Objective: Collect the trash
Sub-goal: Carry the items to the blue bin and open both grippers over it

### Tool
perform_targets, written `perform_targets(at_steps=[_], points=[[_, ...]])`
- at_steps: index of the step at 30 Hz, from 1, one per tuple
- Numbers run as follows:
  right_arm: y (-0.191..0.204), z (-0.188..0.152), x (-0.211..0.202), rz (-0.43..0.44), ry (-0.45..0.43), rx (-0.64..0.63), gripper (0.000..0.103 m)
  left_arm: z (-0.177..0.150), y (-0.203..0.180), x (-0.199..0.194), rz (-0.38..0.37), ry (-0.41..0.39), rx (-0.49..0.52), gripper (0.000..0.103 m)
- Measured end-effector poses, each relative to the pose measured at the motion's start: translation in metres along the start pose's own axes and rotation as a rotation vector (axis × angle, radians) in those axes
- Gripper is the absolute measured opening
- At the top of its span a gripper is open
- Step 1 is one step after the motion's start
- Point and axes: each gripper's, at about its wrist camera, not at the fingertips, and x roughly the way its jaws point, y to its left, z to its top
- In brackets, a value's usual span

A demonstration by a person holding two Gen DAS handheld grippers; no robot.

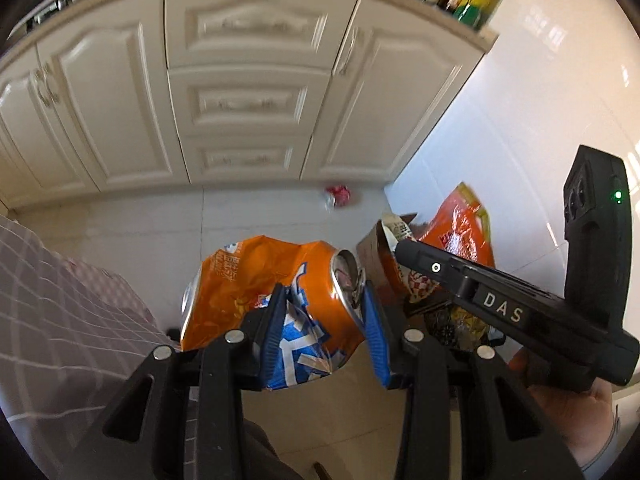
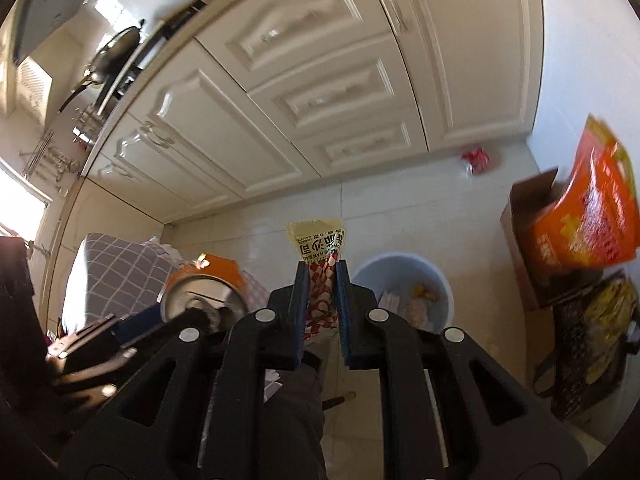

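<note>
Blurred red scrap (image 1: pixel 339 196) by cabinets; bin (image 2: pixel 366 270) half behind right tool (image 2: pixel 323 270).

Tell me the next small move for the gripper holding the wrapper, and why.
Probably carry the right gripper a little forward until it is over the bin, then let go. Its pads are clamped on the wrapper, and the open bin, already holding some rubbish, sits just ahead and to the right. The left gripper holds a crushed can that could follow.

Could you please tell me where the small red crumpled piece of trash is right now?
The red crumpled trash lies on the floor against the cabinet base, near the wall corner.
</note>
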Motion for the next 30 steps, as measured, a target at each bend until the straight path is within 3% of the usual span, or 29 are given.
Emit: perform_targets(at_steps=[6, 9, 11, 12, 13, 15, 18, 21, 30], points=[[-0.019, 0.003, 0.031, 0.016, 0.058, 0.075, 0.014, 0.013, 0.007, 0.036, -0.025, 0.06, -0.052, 0.038], [-0.026, 0.003, 0.041, 0.01, 0.08, 0.109, 0.021, 0.013, 0.012, 0.047, -0.017, 0.092, -0.081, 0.047], [-0.03, 0.002, 0.045, 0.0, 0.087, 0.13, 0.039, 0.013, 0.016, 0.049, -0.006, 0.092, -0.093, 0.072], [-0.033, 0.001, 0.045, -0.014, 0.079, 0.147, 0.065, 0.012, 0.019, 0.049, 0.006, 0.086, -0.102, 0.073], [-0.035, 0.001, 0.045, -0.014, 0.069, 0.155, 0.077, 0.011, 0.023, 0.047, 0.016, 0.083, -0.11, 0.078], [-0.037, -0.001, 0.045, -0.01, 0.069, 0.164, 0.079, 0.011, 0.029, 0.045, 0.026, 0.083, -0.129, 0.081], [-0.037, -0.003, 0.043, -0.026, 0.062, 0.166, 0.096, 0.011, 0.034, 0.038, 0.06, 0.066, -0.143, 0.086], [-0.035, -0.005, 0.04, -0.056, 0.054, 0.165, 0.097, 0.012, 0.033, 0.026, 0.098, 0.032, -0.13, 0.092], [-0.014, -0.006, 0.011, -0.074, 0.003, 0.127, 0.097, 0.008, 0.029, -0.02, 0.145, -0.054, -0.1, 0.092]])
